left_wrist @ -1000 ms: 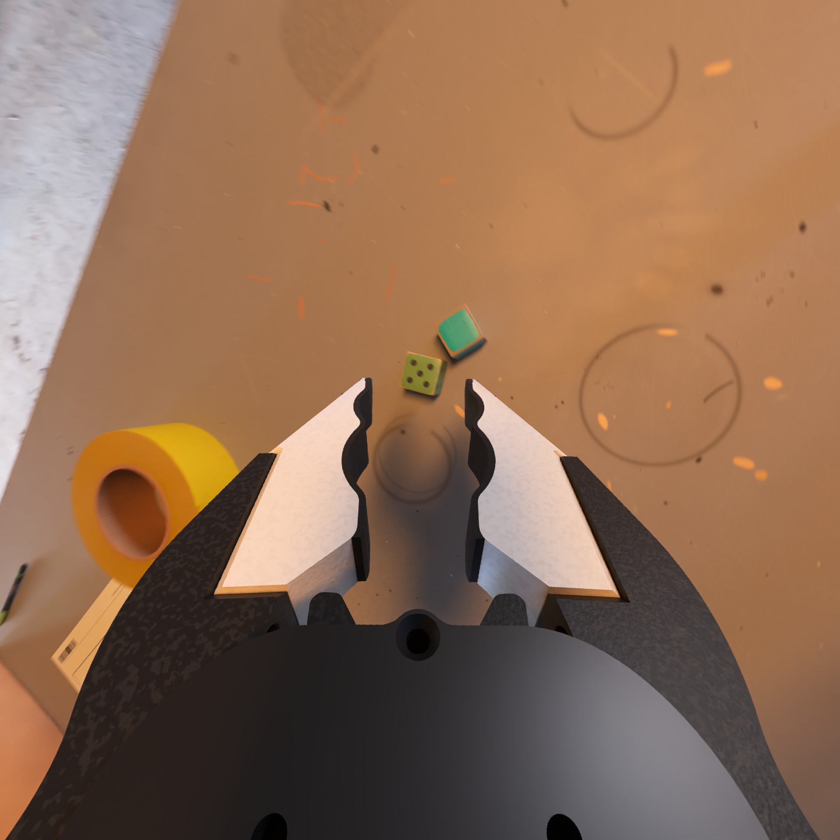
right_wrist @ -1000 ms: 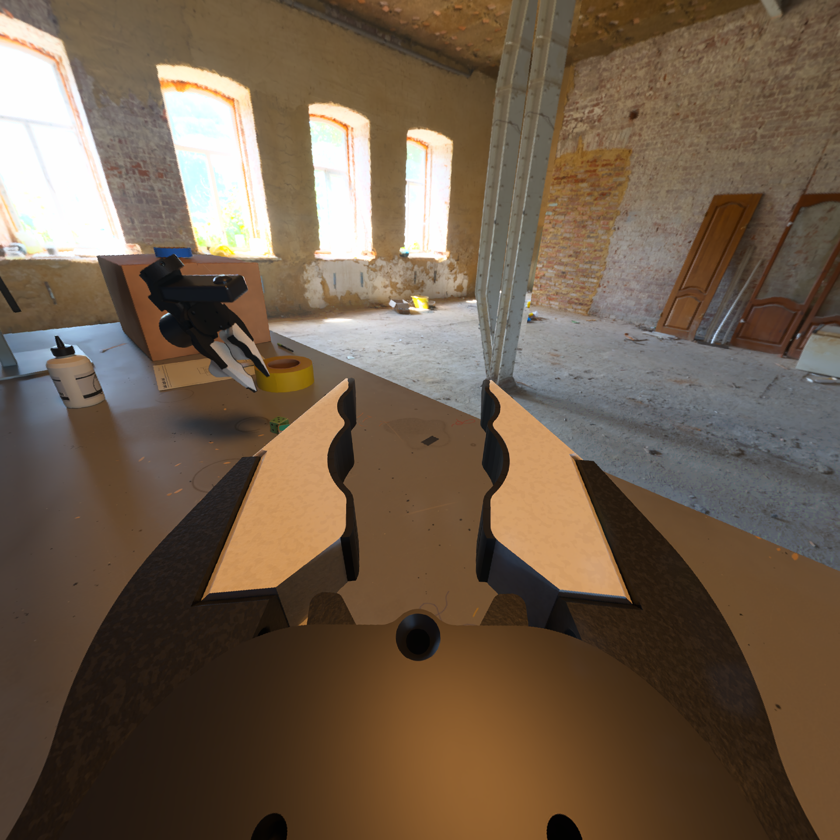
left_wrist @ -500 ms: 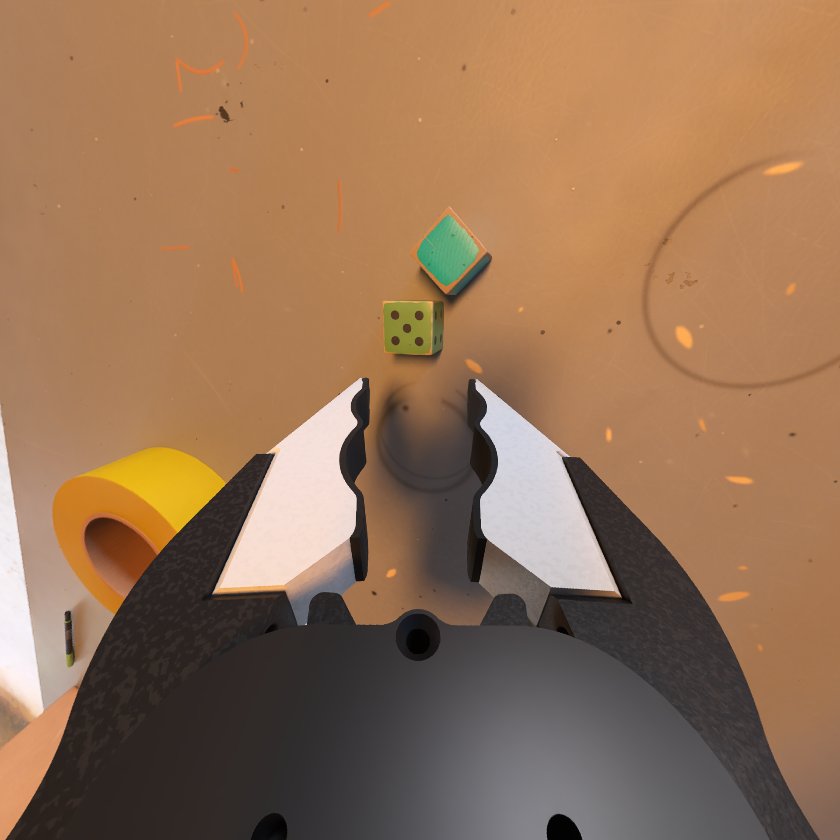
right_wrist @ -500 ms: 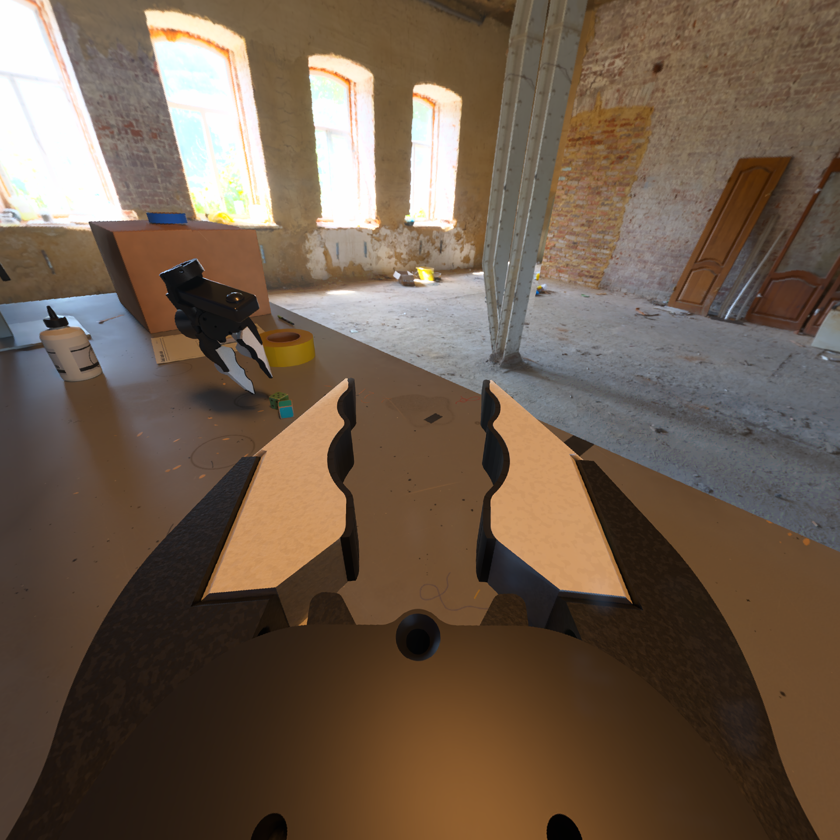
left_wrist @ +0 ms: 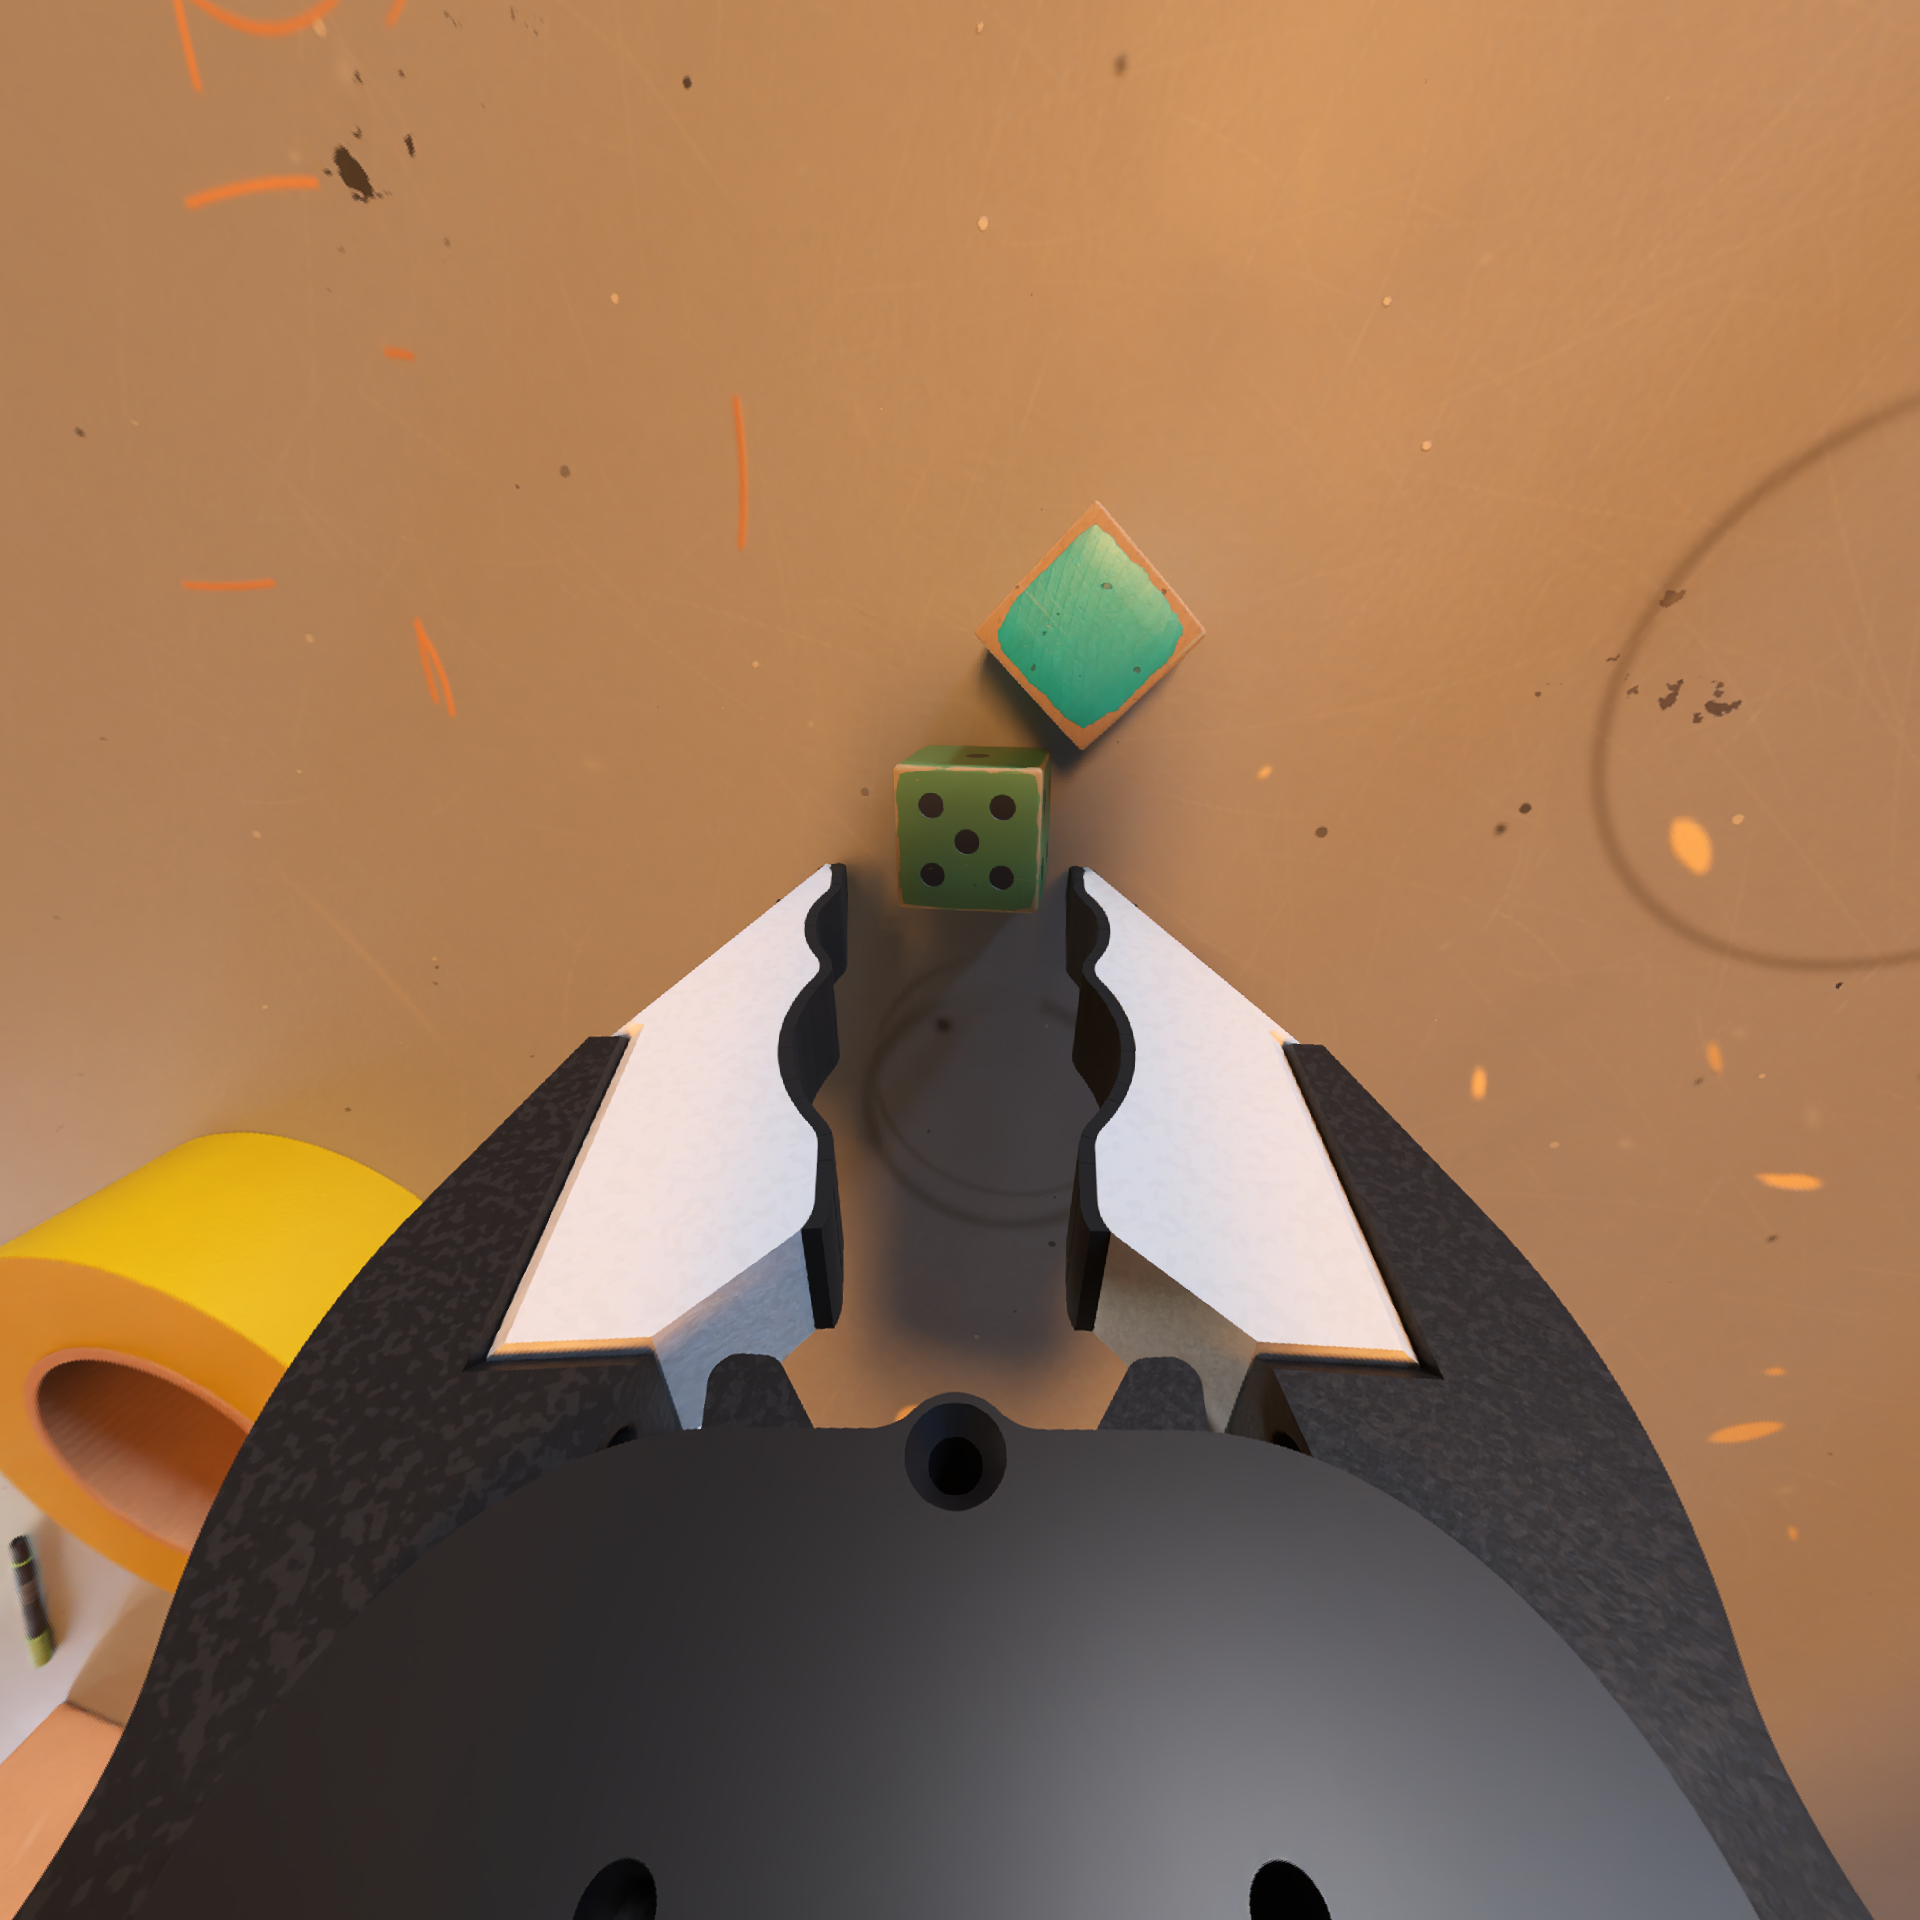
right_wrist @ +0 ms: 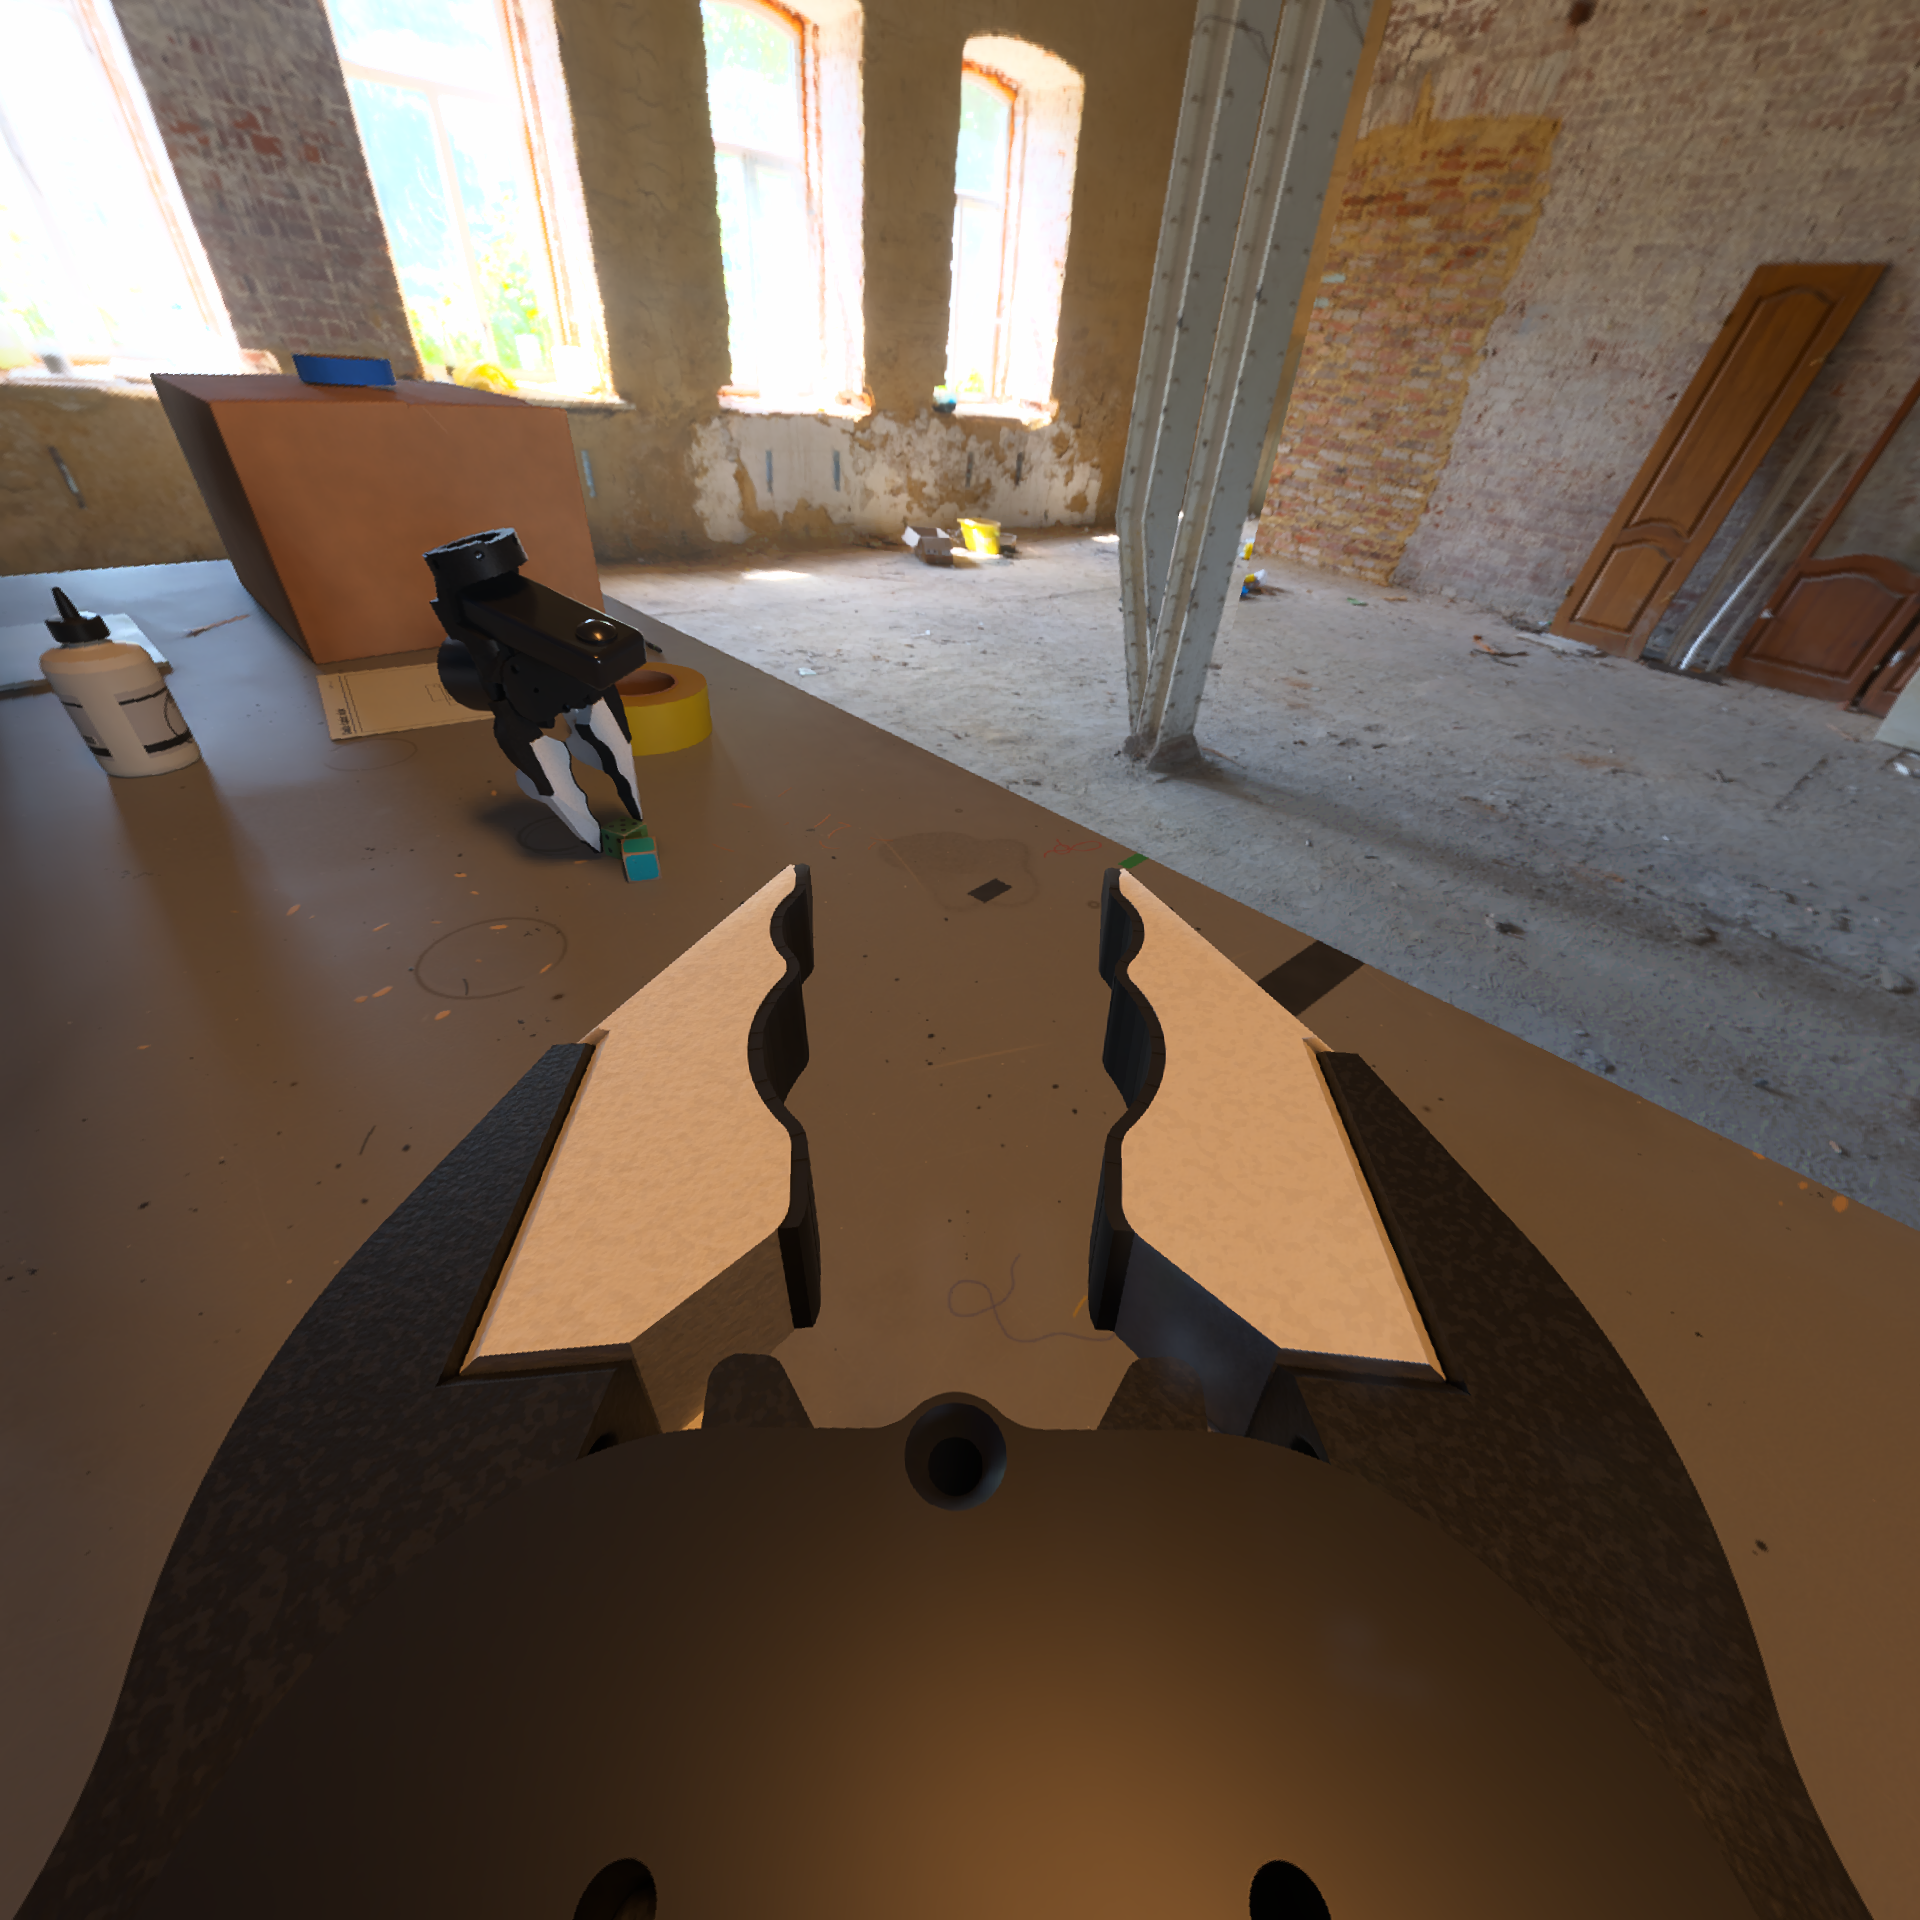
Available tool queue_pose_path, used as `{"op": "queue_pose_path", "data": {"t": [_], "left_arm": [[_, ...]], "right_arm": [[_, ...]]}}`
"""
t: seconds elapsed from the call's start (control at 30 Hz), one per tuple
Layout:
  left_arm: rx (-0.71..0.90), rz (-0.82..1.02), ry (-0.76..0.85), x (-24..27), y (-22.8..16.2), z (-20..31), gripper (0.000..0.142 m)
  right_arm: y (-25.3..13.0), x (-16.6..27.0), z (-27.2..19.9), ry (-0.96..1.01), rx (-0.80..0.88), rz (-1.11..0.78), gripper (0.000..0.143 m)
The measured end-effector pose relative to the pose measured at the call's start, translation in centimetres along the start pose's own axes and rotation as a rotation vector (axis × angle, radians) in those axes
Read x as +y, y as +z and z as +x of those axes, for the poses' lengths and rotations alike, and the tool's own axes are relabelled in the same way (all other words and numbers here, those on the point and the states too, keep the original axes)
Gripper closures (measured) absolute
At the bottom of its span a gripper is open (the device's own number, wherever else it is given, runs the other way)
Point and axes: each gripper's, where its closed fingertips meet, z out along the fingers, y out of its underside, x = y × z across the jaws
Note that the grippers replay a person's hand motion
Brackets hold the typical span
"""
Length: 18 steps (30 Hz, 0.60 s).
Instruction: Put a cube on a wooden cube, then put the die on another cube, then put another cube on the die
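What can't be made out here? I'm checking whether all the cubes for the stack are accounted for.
- Other cubes: only the green die and teal cube show in either view.
- Die and teal cube touching or apart: left wrist view leaves it unclear; in the right wrist view they are too small.
- Yellow tape roll: cut off by the left wrist view's edge and the left gripper.

Sunlit arched windows (right_wrist: pixel 436 208) in brick walls (right_wrist: pixel 1662 208), concrete floor (right_wrist: pixel 1455 779)
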Motion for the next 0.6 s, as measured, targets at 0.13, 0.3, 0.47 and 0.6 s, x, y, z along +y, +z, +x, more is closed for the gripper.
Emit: {"op": "queue_pose_path", "data": {"t": [0.13,0.3,0.47,0.6], "left_arm": [[0.041,0.016,-0.026,-0.4,0.2,0.3,0.112],[-0.041,0.031,-0.060,-0.1,-1.8,-1.1,0.115],[-0.229,0.211,-0.153,-2.3,-8.8,-3.8,0.115],[-0.179,0.462,-0.171,-8.9,-14.9,-0.7,0.115]], "right_arm": [[0.2,0.3,-0.1,-0.005,-0.007,-0.017,0.087],[0.1,0.4,-0.1,-0.012,-0.004,-0.023,0.087],[-0.2,-0.3,0.0,-0.009,0.005,0.008,0.087],[-0.4,-0.7,-0.2,-0.003,0.002,0.029,0.088]]}}
